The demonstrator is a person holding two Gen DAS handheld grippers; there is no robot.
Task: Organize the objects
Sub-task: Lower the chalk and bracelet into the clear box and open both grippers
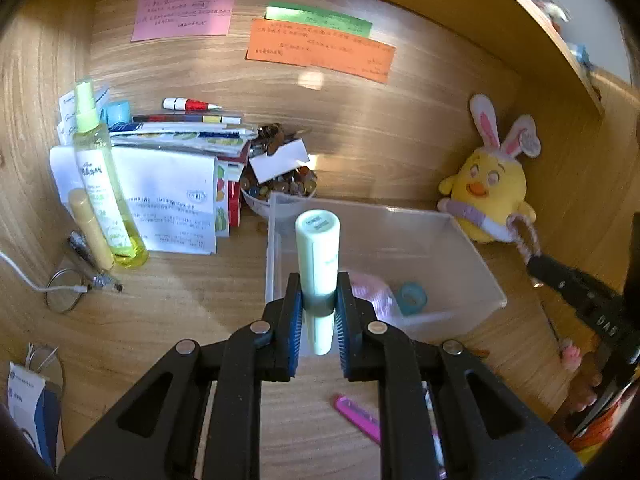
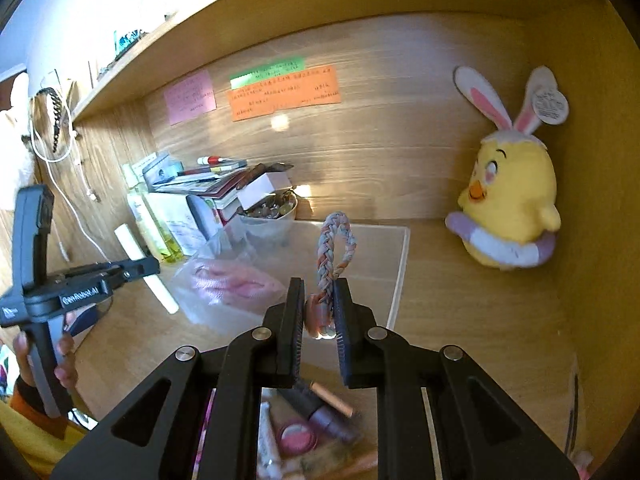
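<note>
We held a two-finger gripper in each hand over a wooden desk (image 1: 192,312) set inside a shelf alcove. The left gripper (image 1: 319,304) had its fingers pinched on a pale green tube (image 1: 318,256), which stood nearly upright between the pads, its flat cap end pointing up and away from us. Just beyond and below it sat a clear plastic bin (image 1: 472,256), holding a pink bundle (image 1: 372,292) and a small teal roll (image 1: 412,298).

The right gripper (image 2: 319,304) had its fingers clamped on the lower end of a braided cord loop (image 2: 334,248), woven in pink, orange and grey; the loop rose above the pads, over the same bin (image 2: 400,264).

To the left of the bin stood a bowl of small trinkets (image 1: 280,188), a stack of papers and booklets (image 1: 180,160), and a yellow-green spray bottle (image 1: 102,176). A yellow plush chick with rabbit ears (image 2: 508,196) leaned in the right corner. Pink (image 1: 184,10), green (image 1: 320,18) and orange (image 1: 320,50) notes were stuck on the back wall. A pink flat item (image 1: 356,416) lay on the desk near us, and blurred cosmetics (image 2: 316,420) lay below the right gripper.
</note>
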